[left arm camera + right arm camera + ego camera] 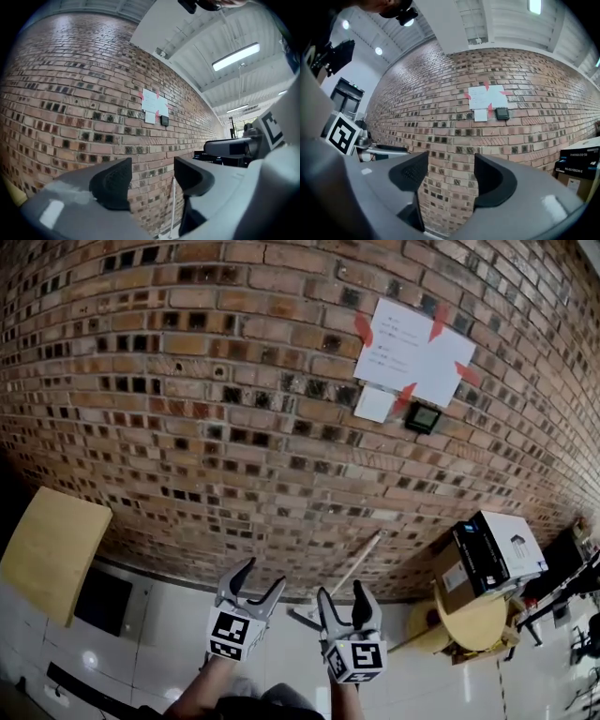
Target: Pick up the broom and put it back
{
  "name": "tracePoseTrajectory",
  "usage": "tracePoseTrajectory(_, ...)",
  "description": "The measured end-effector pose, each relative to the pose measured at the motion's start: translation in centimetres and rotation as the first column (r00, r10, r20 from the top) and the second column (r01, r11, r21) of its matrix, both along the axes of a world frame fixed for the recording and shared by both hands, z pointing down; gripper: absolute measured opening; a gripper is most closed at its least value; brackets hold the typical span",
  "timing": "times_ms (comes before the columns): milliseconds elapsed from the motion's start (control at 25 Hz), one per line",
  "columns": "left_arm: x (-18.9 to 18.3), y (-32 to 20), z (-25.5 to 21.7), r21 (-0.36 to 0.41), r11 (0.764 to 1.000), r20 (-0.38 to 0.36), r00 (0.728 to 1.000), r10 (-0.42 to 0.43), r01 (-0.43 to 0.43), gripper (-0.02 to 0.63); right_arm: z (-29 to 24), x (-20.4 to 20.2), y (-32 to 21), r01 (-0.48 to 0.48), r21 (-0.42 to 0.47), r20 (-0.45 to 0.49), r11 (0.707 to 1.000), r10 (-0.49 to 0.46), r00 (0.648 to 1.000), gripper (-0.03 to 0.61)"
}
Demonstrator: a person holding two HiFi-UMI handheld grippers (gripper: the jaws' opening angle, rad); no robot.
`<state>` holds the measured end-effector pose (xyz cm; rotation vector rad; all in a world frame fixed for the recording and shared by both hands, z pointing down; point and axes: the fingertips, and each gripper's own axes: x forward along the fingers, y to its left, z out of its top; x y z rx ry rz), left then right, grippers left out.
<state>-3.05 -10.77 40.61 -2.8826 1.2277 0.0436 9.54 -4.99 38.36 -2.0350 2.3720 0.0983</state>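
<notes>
A broom [354, 568] with a pale handle leans against the brick wall [234, 427], its head on the white floor just ahead of me. My left gripper [262, 575] is held level below and left of the broom, open and empty. My right gripper [342, 592] hangs beside it, right in front of the broom's lower end, also open and empty. In the left gripper view the broom handle [172, 201] stands upright in the gap of the left gripper [152, 180], still some way off. The right gripper view shows only brick beyond the right gripper [450, 180].
A yellow board [52, 549] and a dark panel [103, 601] lean on the wall at the left. At the right stand a cardboard box [492, 554] and a round yellow stool [469, 624]. Taped papers [412, 352] and a small black device [422, 418] hang on the wall.
</notes>
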Motion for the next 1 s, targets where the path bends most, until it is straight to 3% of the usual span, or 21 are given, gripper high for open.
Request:
tracePoseTrajectory(240,0.8,-5.3,-0.7,0.053,0.995,0.021,0.996,-0.081,0.08,0.281,0.2,2.1,-6.8,0.047,-0.01,0.002,0.999,-0.047,0.999,0.313)
tracePoseTrajectory(520,1.2,-11.6,-3.7,0.078,0.972,-0.001,0.975,-0.223,0.222,0.276,-1.8,4.2,-14.7,0.147,0.019,0.003,0.989,-0.147,0.989,0.313)
tracePoseTrajectory(720,3.4,-13.3,-4.1,0.093,0.964,-0.006,0.969,-0.249,0.248,0.276,-1.9,5.4,-17.5,0.186,0.028,-0.046,0.982,-0.185,0.982,0.319)
tracePoseTrajectory(1000,2.8,-16.4,-2.8,0.073,0.968,0.039,0.969,-0.244,0.241,0.29,-1.3,4.2,-21.6,0.201,0.007,-0.045,0.979,-0.201,0.979,0.374)
